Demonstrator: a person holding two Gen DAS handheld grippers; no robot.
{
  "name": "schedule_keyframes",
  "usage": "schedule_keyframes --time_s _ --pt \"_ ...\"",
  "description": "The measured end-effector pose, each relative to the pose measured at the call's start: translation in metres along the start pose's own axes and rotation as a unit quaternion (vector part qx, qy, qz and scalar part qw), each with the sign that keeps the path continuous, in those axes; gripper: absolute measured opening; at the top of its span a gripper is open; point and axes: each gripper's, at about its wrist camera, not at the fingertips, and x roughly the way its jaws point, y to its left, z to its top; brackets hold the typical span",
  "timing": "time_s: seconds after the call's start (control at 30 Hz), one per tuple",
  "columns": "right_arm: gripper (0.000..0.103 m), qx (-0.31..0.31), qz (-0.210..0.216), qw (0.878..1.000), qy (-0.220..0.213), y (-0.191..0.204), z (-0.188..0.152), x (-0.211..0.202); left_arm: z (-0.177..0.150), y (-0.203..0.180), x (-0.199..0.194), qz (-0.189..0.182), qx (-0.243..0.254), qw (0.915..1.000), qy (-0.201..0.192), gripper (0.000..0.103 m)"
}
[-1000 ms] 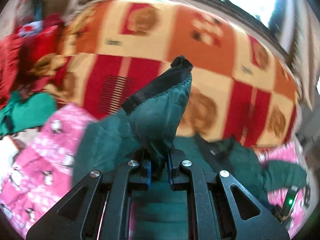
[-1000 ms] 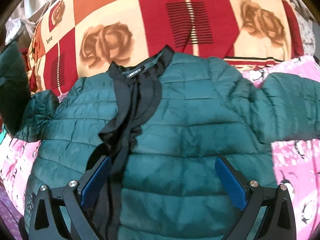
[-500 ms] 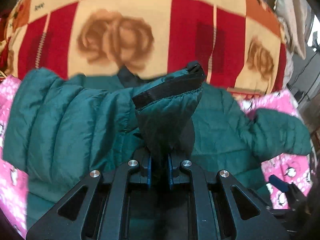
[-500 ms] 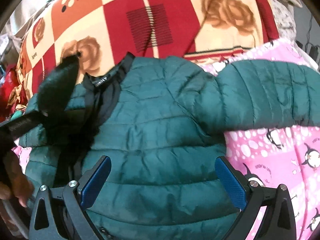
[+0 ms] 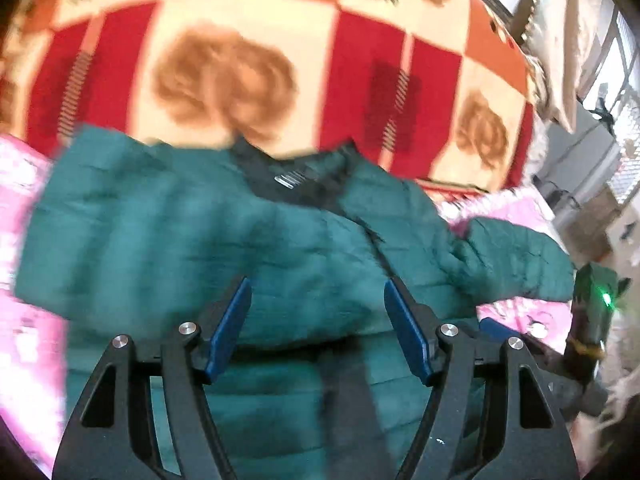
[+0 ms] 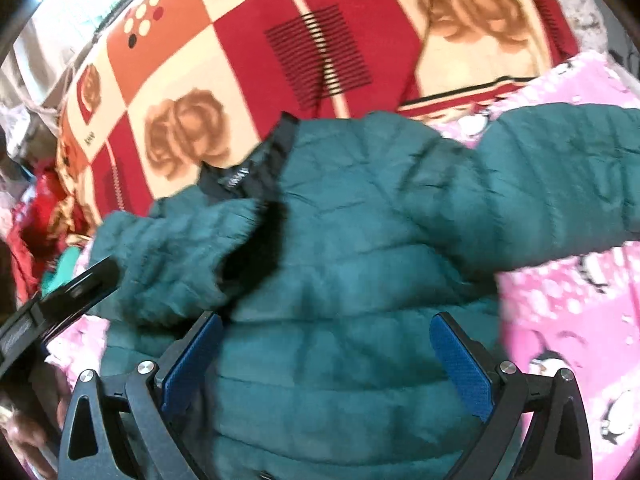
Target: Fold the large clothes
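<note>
A dark green quilted jacket (image 5: 280, 248) with a black collar (image 5: 296, 180) lies front-up on the bed; it also shows in the right wrist view (image 6: 360, 280). Its left sleeve (image 6: 172, 252) lies folded across the chest. Its right sleeve (image 6: 560, 192) stretches out to the right over the pink blanket. My left gripper (image 5: 316, 324) is open and empty just above the folded sleeve. My right gripper (image 6: 326, 360) is open and empty above the jacket's lower chest. The left gripper's body shows at the left edge of the right wrist view (image 6: 60, 296).
A red, orange and cream rose-patterned blanket (image 6: 320, 52) covers the bed beyond the jacket. A pink penguin-print blanket (image 6: 580, 340) lies under it. Red and green clothes (image 6: 44, 216) are piled at the far left. Boxes and furniture (image 5: 592, 184) stand at the right.
My left gripper carried the left sleeve cuff over the chest, then opened and let it go. The sleeve now lies across the jacket. My right gripper stayed open above the jacket.
</note>
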Motion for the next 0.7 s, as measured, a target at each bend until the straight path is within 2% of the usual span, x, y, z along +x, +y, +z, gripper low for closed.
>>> schedule_keyframes --time_s 0.1,0.17,0.23,0.27,0.3,0.33,0.4,0.43,0.57,0.7 --pt "0.103 0.003 0.029 0.999 0.025 0.019 0.007 0.023 0.003 0.033 -0.030 0.028 -0.020 0.9991 -0.027 0.069" --pt "0.099 -0.001 0.037 0.999 0.036 0.031 0.009 0.039 0.003 0.064 -0.048 0.061 -0.042 0.9964 -0.041 0.069" --pt "0.080 -0.009 0.055 0.998 0.043 0.046 0.013 0.060 0.001 0.089 -0.057 0.086 -0.063 0.9930 -0.052 0.069" --pt "0.073 -0.015 0.063 0.997 0.044 0.053 0.014 0.069 -0.001 0.100 -0.059 0.096 -0.074 0.9912 -0.054 0.069" --pt "0.055 -0.022 0.066 0.996 0.049 0.059 0.014 0.080 -0.003 0.113 -0.061 0.104 -0.087 0.9893 -0.054 0.069" --pt "0.042 -0.025 0.067 0.996 0.059 0.062 0.014 0.089 -0.007 0.123 -0.063 0.108 -0.097 0.9880 -0.052 0.069" --pt "0.034 -0.025 0.069 0.996 0.058 0.063 0.015 0.094 -0.012 0.137 -0.065 0.114 -0.111 0.9860 -0.051 0.069" --pt "0.023 -0.030 0.070 0.996 0.043 0.064 0.017 0.088 -0.014 0.144 -0.065 0.121 -0.116 0.9845 -0.052 0.069" --pt "0.020 -0.069 0.023 0.997 -0.032 0.061 0.031 0.054 -0.015 0.155 -0.059 0.134 -0.123 0.9821 -0.050 0.069" --pt "0.019 -0.085 -0.026 0.994 -0.065 0.044 0.047 0.036 -0.012 0.146 -0.040 0.128 -0.119 0.9835 -0.046 0.069"
